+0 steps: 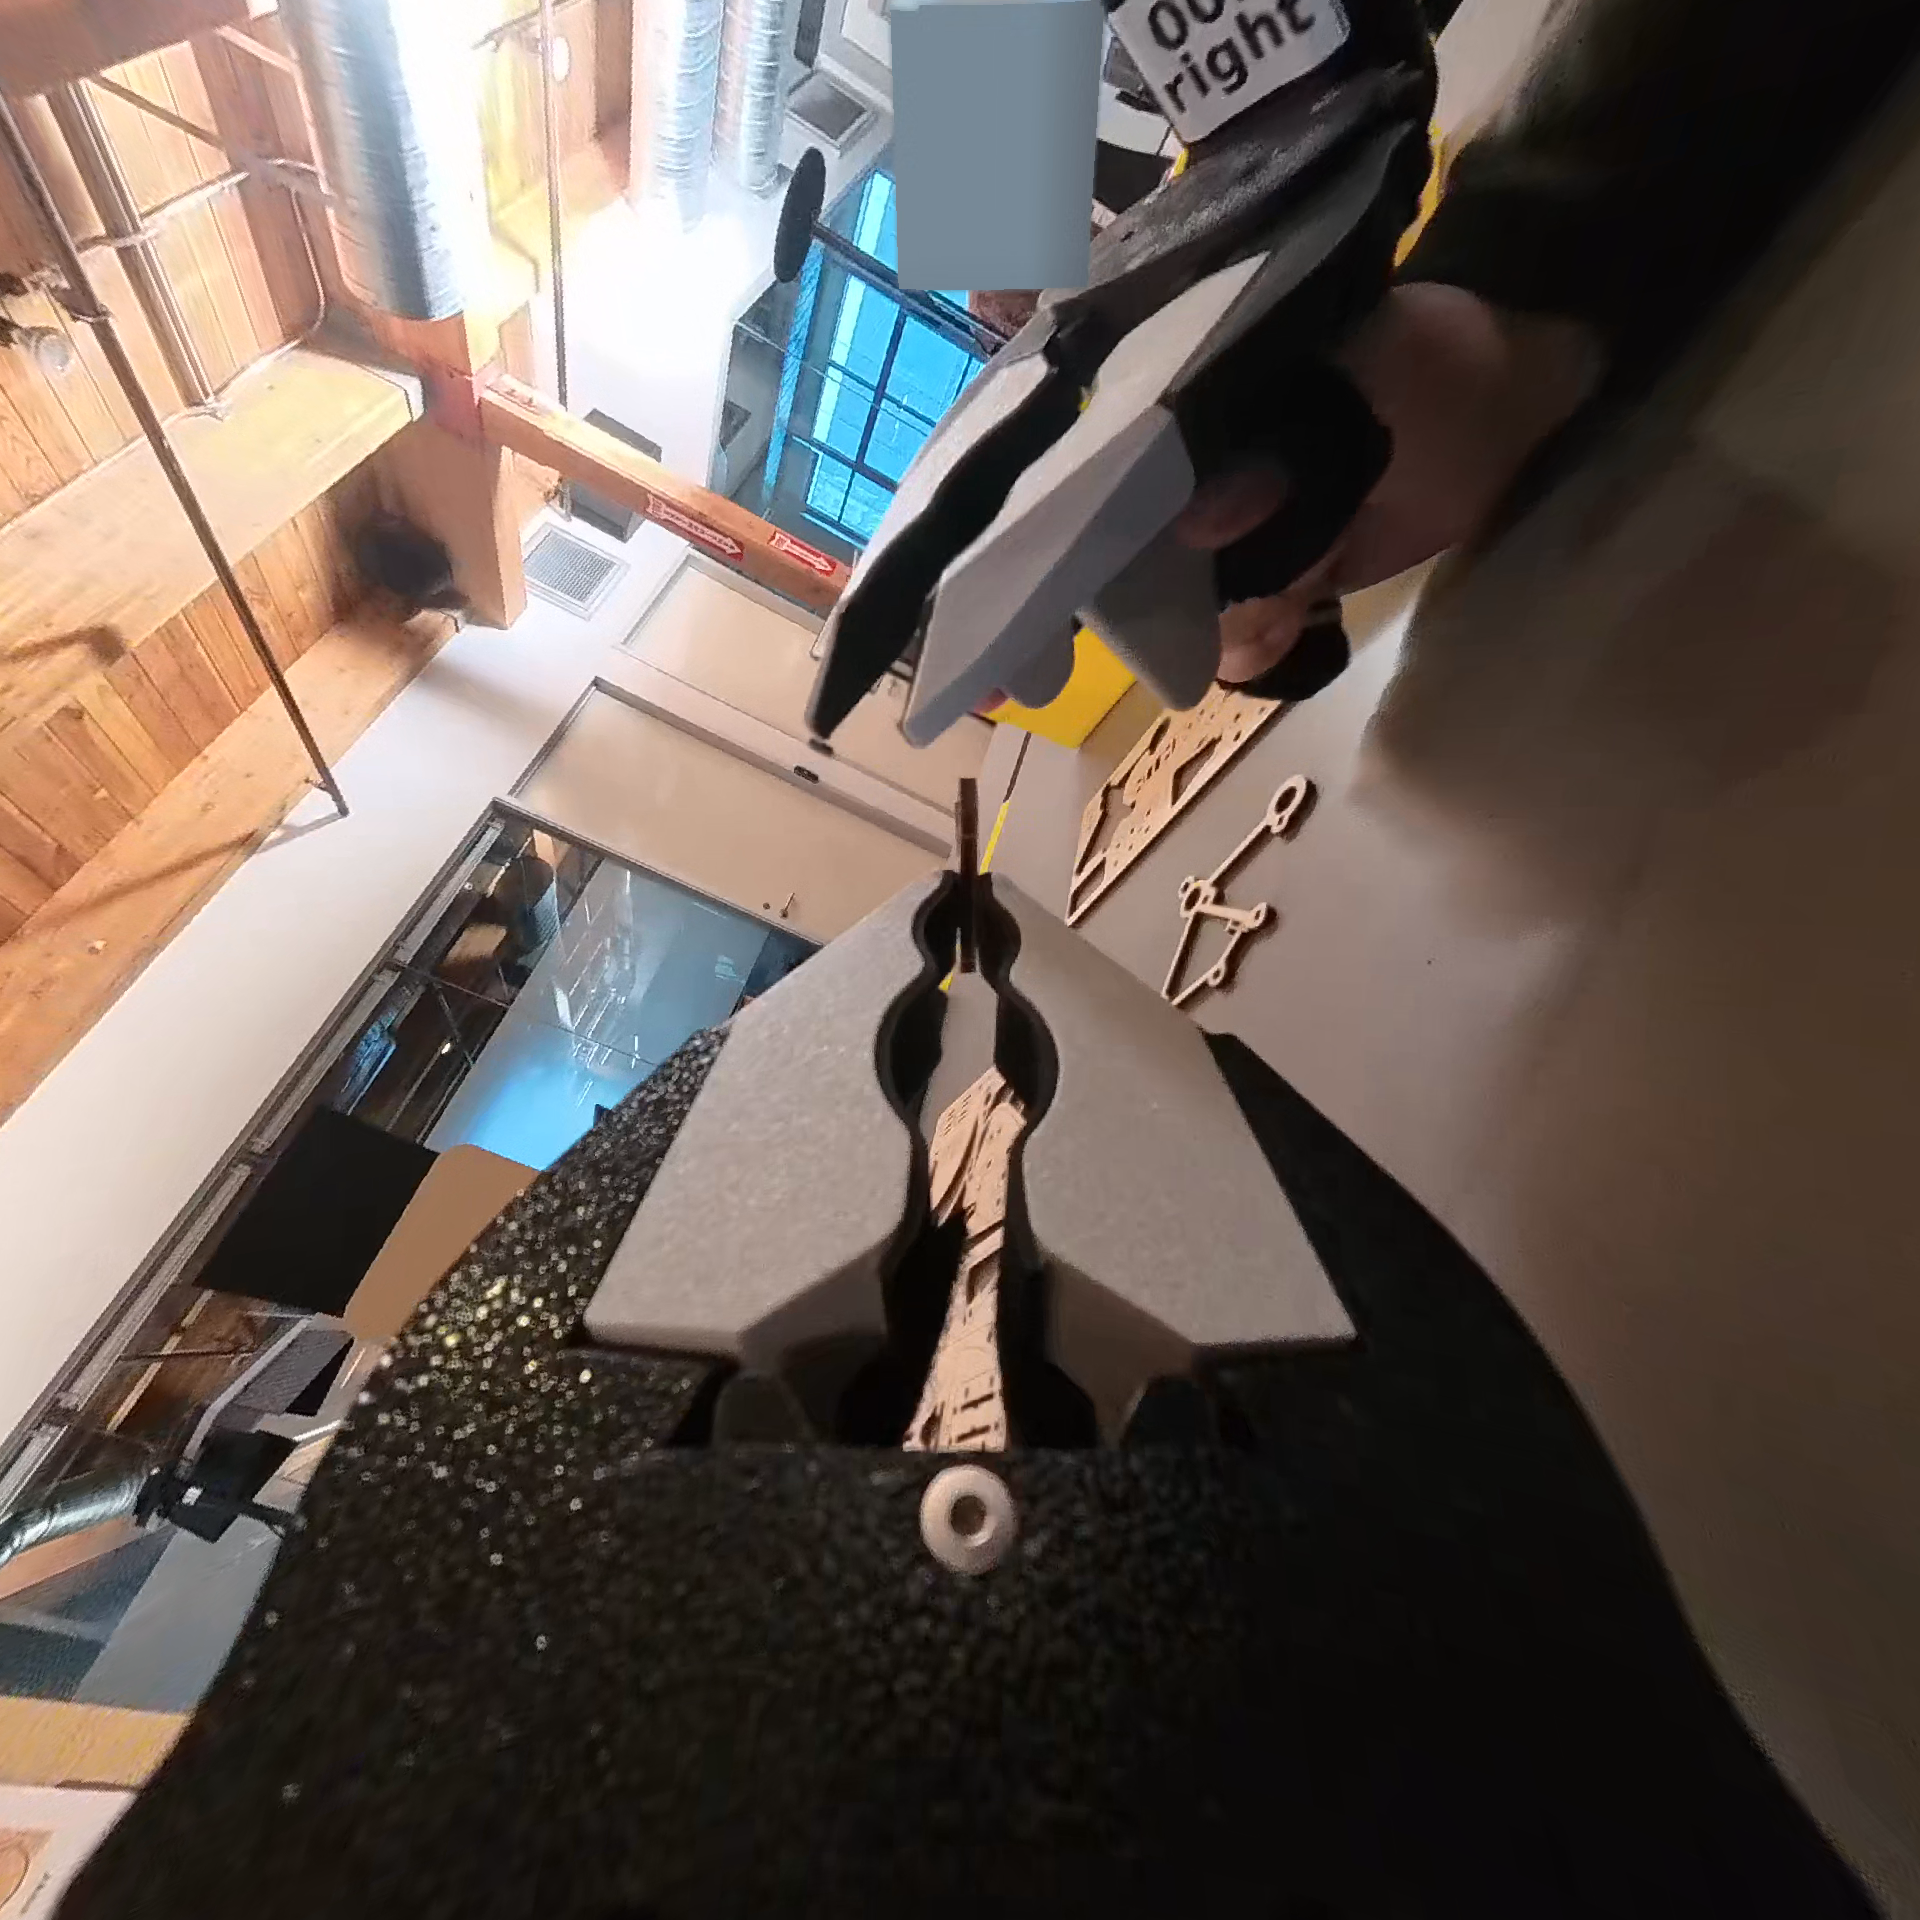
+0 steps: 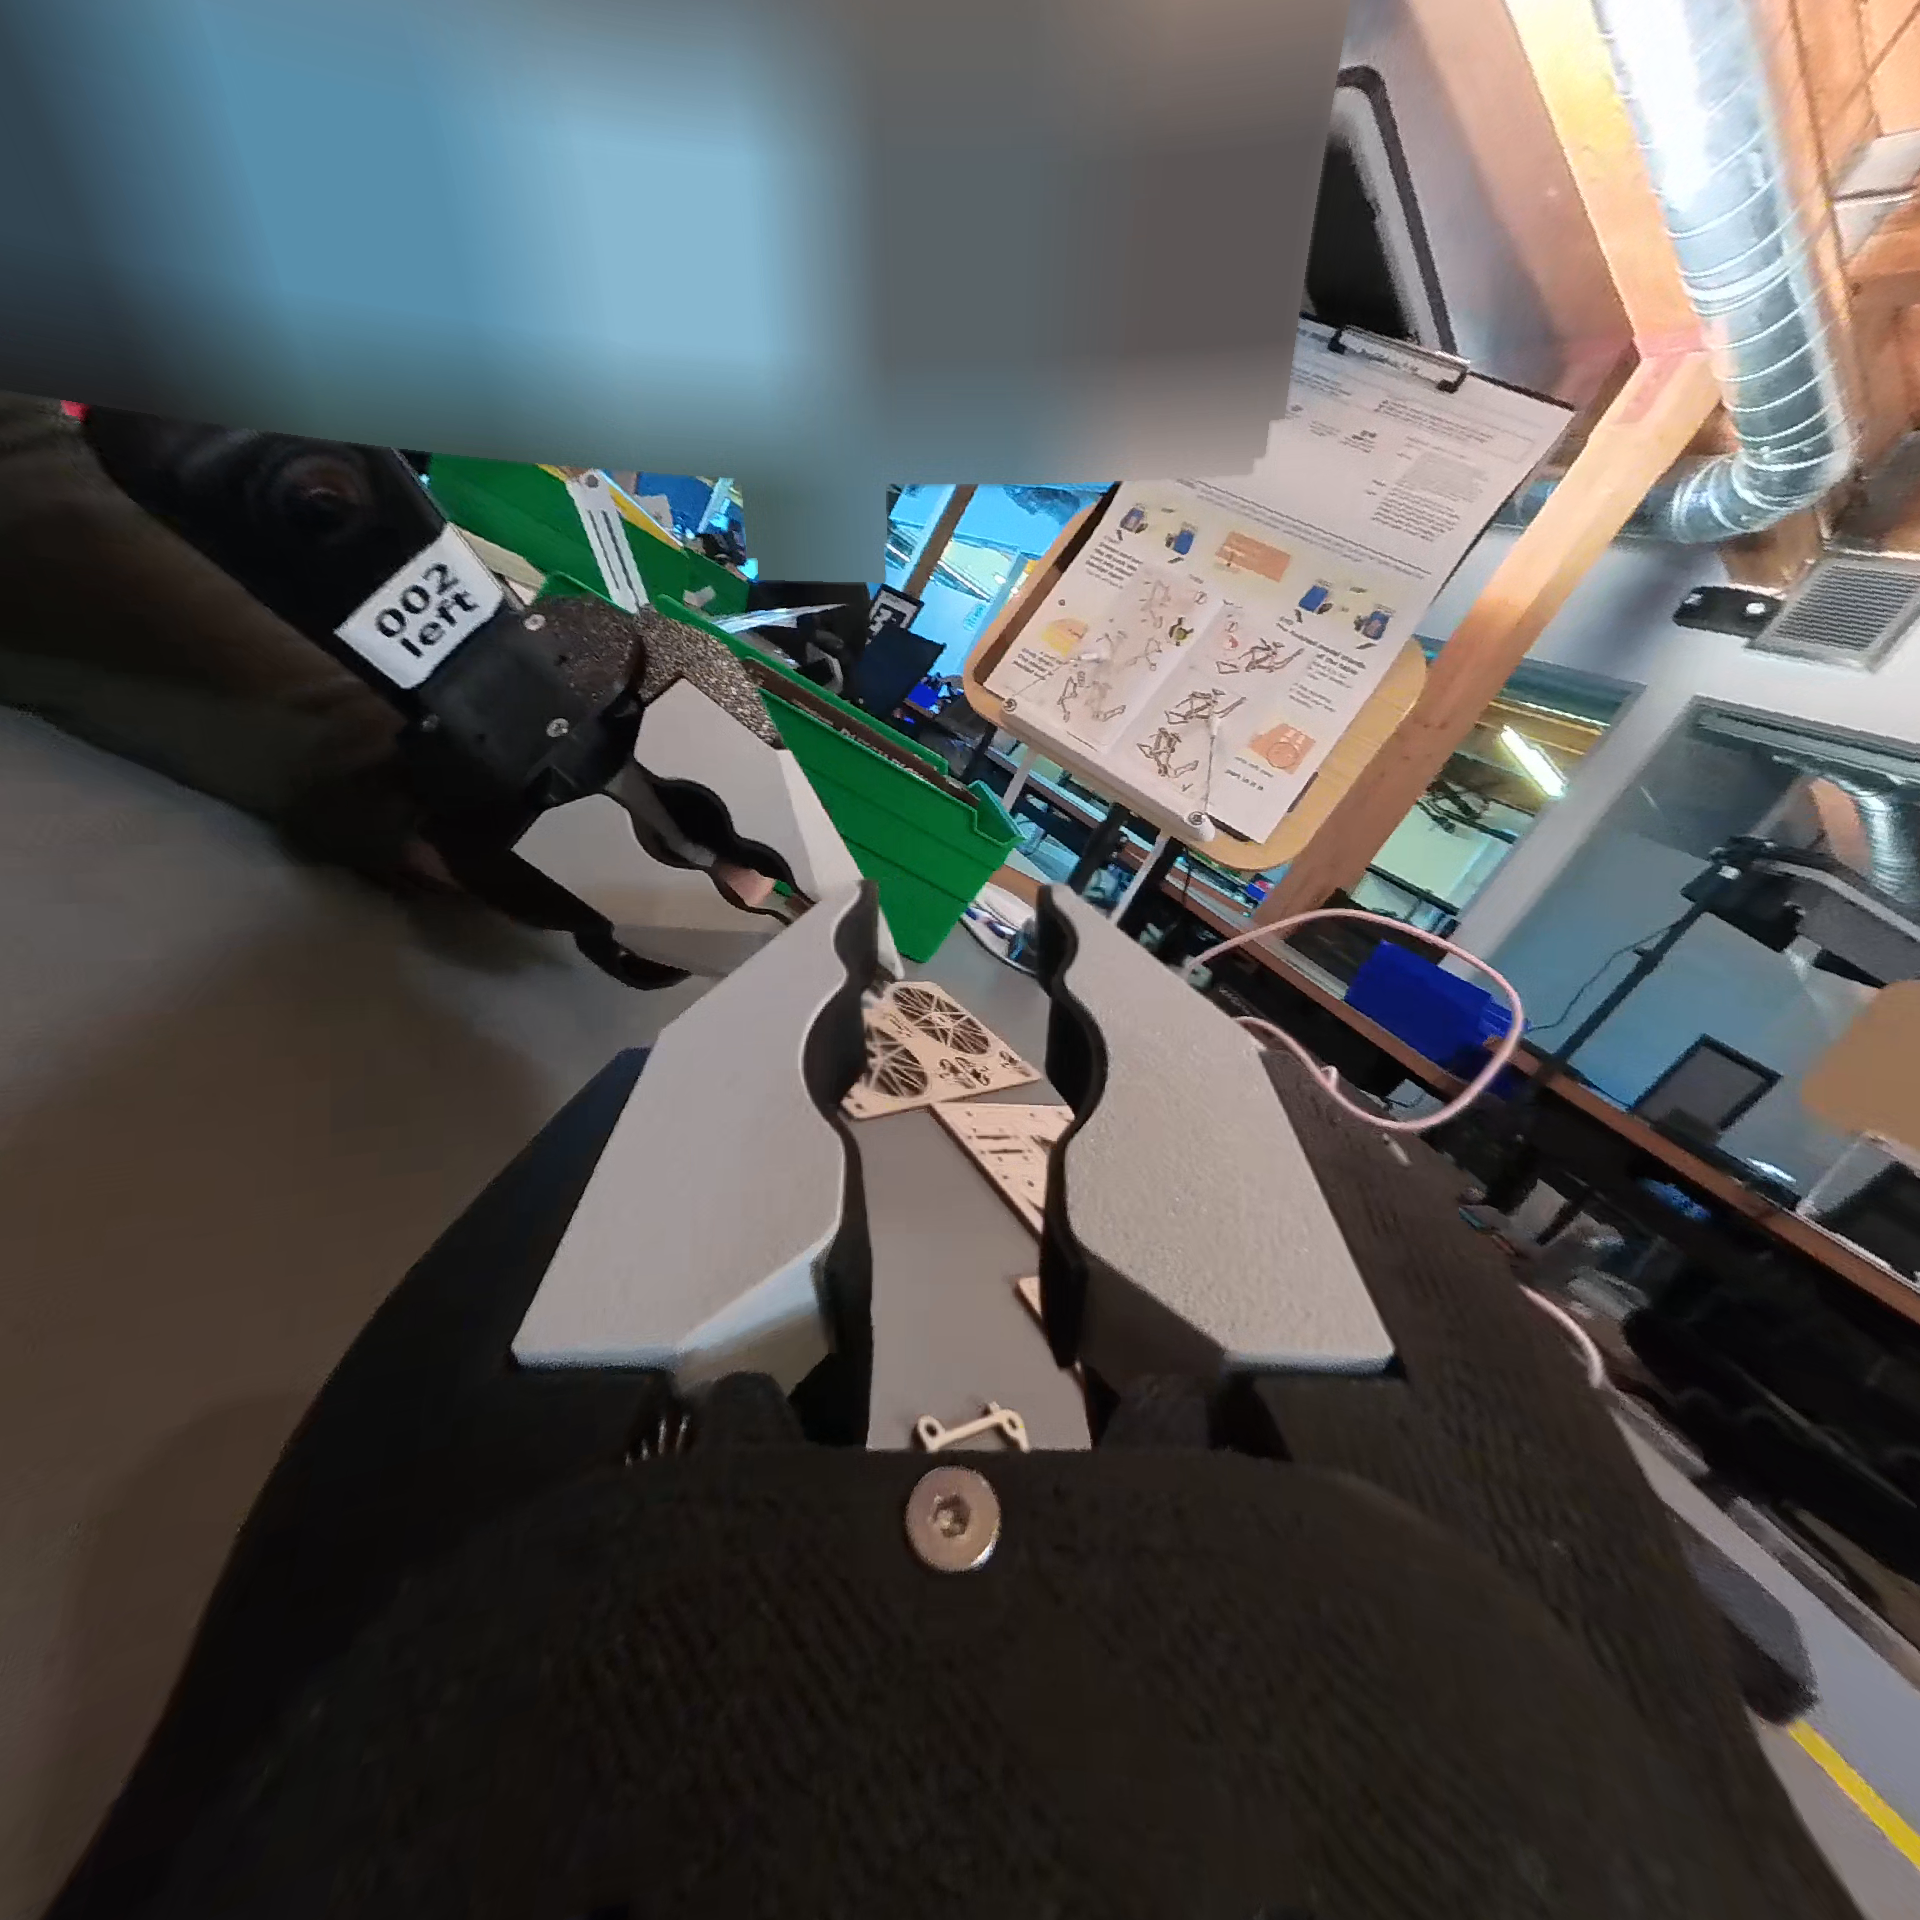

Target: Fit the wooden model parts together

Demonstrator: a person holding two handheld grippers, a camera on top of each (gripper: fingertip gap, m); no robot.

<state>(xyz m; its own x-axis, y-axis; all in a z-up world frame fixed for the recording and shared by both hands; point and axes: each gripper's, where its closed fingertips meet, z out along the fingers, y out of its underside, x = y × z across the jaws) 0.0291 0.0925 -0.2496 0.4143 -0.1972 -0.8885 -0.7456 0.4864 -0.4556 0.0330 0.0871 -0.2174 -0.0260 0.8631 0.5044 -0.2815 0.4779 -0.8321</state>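
My left gripper [image 1: 966,920] is shut on a thin wooden part [image 1: 968,831], seen edge-on and sticking out past the fingertips. It is raised above the grey table [image 1: 1455,987]. My right gripper [image 2: 956,914] is open and empty; in the left wrist view it [image 1: 873,722] hovers just beyond the held part without touching it. On the table lie a joined wooden linkage [image 1: 1231,904], a cut-out wooden sheet [image 1: 1153,800], a sheet with wheel shapes [image 2: 935,1039], another sheet [image 2: 1008,1143] and a small loose piece [image 2: 971,1429]. The left gripper [image 2: 727,873] also shows in the right wrist view.
A green bin [image 2: 904,821] and a white box [image 2: 717,810] stand at the table's far side. A clipboard with an instruction sheet [image 2: 1226,665] stands on a stand behind. A thin cable [image 2: 1455,997] loops at the right. A person's gloved hand [image 1: 1299,499] holds the right gripper. Both grippers' tips are close together, under 4 cm apart.
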